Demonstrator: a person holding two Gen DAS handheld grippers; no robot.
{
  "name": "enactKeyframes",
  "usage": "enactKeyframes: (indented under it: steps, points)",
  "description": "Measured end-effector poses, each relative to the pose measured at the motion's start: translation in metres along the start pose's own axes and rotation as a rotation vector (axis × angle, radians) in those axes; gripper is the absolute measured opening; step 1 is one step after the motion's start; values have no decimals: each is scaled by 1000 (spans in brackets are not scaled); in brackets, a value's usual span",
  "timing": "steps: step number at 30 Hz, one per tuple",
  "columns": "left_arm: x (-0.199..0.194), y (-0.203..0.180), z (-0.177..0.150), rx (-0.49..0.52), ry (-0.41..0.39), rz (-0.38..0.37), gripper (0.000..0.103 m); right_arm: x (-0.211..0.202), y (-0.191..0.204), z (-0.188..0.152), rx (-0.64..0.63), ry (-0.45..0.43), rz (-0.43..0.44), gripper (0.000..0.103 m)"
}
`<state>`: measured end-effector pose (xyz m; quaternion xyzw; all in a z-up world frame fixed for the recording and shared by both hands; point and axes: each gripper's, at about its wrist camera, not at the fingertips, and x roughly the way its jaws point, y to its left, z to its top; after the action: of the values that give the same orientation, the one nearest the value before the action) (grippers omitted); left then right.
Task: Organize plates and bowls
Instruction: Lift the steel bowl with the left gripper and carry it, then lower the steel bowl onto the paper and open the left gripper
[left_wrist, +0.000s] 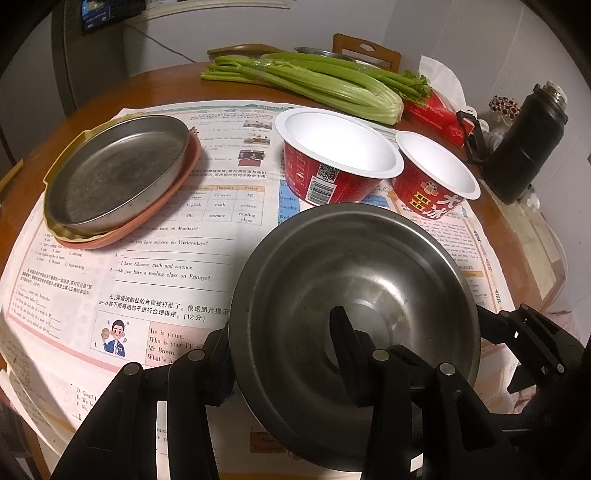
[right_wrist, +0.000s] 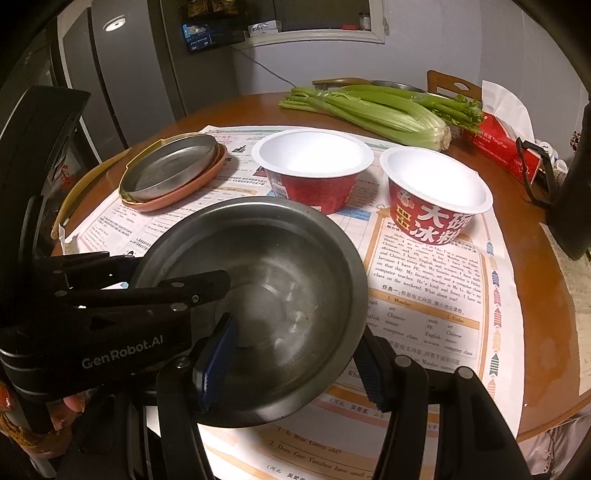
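A steel bowl (left_wrist: 354, 306) (right_wrist: 258, 306) sits low over the newspaper, close to both cameras. My left gripper (left_wrist: 280, 350) is shut on the bowl's near-left rim, one finger inside and one outside; it also shows in the right wrist view (right_wrist: 177, 291). My right gripper (right_wrist: 291, 365) is open, its blue pads either side of the bowl's near rim. Two red paper bowls with white insides stand behind it, one in the middle (left_wrist: 338, 155) (right_wrist: 312, 166) and one to the right (left_wrist: 437, 175) (right_wrist: 436, 192). A steel plate (left_wrist: 118, 170) (right_wrist: 171, 166) lies stacked on an orange and a yellow plate at the left.
Newspaper (left_wrist: 177, 266) covers the round wooden table (right_wrist: 546, 295). Celery (left_wrist: 306, 81) (right_wrist: 373, 110) lies at the back, with a red tissue box (left_wrist: 439, 114) (right_wrist: 506, 147) to the right. A black flask (left_wrist: 524, 147) stands at the right edge. A fridge (right_wrist: 122, 74) stands behind on the left.
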<state>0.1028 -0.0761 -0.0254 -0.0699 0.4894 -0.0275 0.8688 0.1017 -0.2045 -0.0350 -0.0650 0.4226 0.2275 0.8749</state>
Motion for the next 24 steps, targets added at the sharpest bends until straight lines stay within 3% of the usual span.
enactKeyframes:
  steps: [15, 24]
  points:
    - [-21, 7, 7, -15, -56, 21, 47, -11, -8, 3, 31, -34, 14, 61]
    - [-40, 11, 10, -15, -106, 28, 47, -44, -16, 7, 56, -166, 1, 61]
